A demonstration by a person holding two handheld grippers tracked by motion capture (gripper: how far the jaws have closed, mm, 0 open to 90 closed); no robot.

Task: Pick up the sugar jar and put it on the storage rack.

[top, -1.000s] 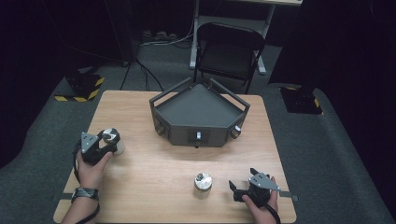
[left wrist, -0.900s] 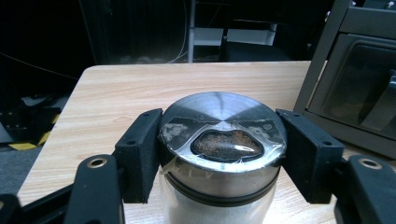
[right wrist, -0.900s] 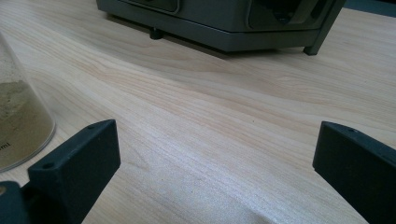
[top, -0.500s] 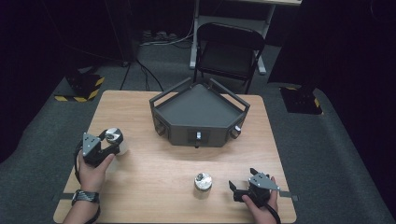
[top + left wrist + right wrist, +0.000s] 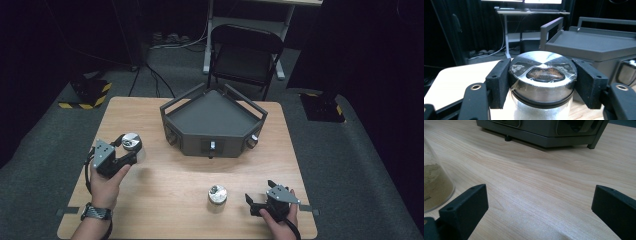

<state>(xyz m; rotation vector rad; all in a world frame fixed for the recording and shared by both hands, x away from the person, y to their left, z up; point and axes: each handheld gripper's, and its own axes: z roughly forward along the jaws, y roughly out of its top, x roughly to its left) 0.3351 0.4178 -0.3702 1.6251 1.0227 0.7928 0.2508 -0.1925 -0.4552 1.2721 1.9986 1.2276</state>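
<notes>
High view, left to right. The left gripper (image 5: 131, 154), held in the person's left hand (image 5: 106, 181) over the left part of the light wooden table (image 5: 165, 187), pinches a clear jar with a round silver metal lid (image 5: 132, 142); the jar appears to be clear of the tabletop. Behind centre stands a dark grey angular tray with raised rails (image 5: 212, 120). Near the front edge stands a second clear jar with a silver lid (image 5: 217, 194), untouched. At right, the right gripper (image 5: 252, 204) rests low by the table, its jaws spread wide with nothing between them, just beside the second jar but apart from it.

Left gripper view. The two black pads (image 5: 499, 83) press on opposite sides of the lid (image 5: 543, 75), not on the glass below; torn clear film and a brown smear mark the lid top. The tray (image 5: 596, 45) lies ahead and to the right.

Risk, as a judgement: the grip sits high on a smooth metal rim, so the jar may pivot or slip if the hand tilts or swings quickly; should the lid be loose, the body could drop away. A low carry could also strike the tray's rail.
</notes>
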